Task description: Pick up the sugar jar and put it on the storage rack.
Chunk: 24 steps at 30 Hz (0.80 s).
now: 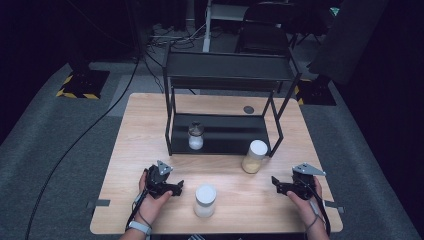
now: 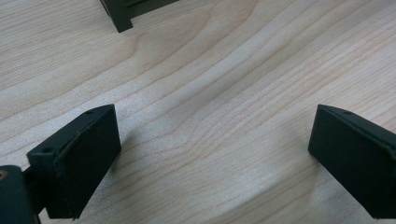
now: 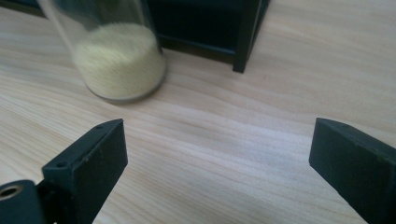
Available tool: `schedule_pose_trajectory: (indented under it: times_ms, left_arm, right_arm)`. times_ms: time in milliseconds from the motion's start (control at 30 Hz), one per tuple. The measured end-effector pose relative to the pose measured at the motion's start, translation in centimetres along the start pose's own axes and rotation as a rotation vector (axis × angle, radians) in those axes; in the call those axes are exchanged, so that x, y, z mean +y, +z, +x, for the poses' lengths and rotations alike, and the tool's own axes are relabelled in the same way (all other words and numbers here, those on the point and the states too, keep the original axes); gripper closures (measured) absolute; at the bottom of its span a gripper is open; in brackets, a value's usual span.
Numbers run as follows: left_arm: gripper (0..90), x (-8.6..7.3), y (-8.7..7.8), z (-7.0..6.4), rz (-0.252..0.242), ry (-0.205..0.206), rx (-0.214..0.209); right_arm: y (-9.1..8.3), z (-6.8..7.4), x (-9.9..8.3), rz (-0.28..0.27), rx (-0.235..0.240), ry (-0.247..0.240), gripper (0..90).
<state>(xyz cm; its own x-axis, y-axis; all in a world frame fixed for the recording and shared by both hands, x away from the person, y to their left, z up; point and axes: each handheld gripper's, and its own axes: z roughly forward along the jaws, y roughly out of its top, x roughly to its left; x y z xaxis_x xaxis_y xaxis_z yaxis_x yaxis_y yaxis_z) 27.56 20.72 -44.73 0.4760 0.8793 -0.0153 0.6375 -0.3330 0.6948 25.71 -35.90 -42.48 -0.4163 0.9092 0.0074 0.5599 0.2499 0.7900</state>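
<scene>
At the near edge of a light wooden table [image 1: 140, 150], a person rests a two-jaw gripper in each hand, both sets of jaws spread wide and holding nothing. The left gripper [image 1: 176, 188] points toward a white-lidded jar [image 1: 205, 200] just beside it; the right gripper [image 1: 275, 184] faces a taller jar of yellow grains [image 1: 254, 157], seen close in the right gripper view [image 3: 119, 58], standing by the front corner post of a black two-tier shelf [image 1: 227, 75]. A third, dark-capped jar [image 1: 195, 136] sits on the lower tier, suggesting the loose jars are bound for the shelf.
</scene>
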Motion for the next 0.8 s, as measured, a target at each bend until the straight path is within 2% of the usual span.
schedule_pose_trajectory:
  times_ms: [333, 400, 600, 800]
  left_arm:
    - [1.6, 0.0, 0.0, 0.0, 0.002, -0.002, -0.001]
    - [1.6, 0.1, 0.0, 0.0, 0.002, -0.002, 0.000]
    - [1.6, 0.0, 0.0, 0.0, 0.002, 0.000, 0.000]
    - [1.6, 0.0, -0.1, 0.3, 0.005, 0.009, -0.009]
  right_arm:
    - [-2.5, 1.1, 0.6, -0.071, 0.029, -0.012, 4.3]
    - [-3.1, 1.4, 1.0, -0.090, 0.049, -0.019, 4.3]
    - [-3.7, 2.2, 1.8, -0.095, 0.079, -0.040, 4.3]
    - [-4.1, 3.3, 3.0, -0.118, 0.129, -0.056, 4.5]
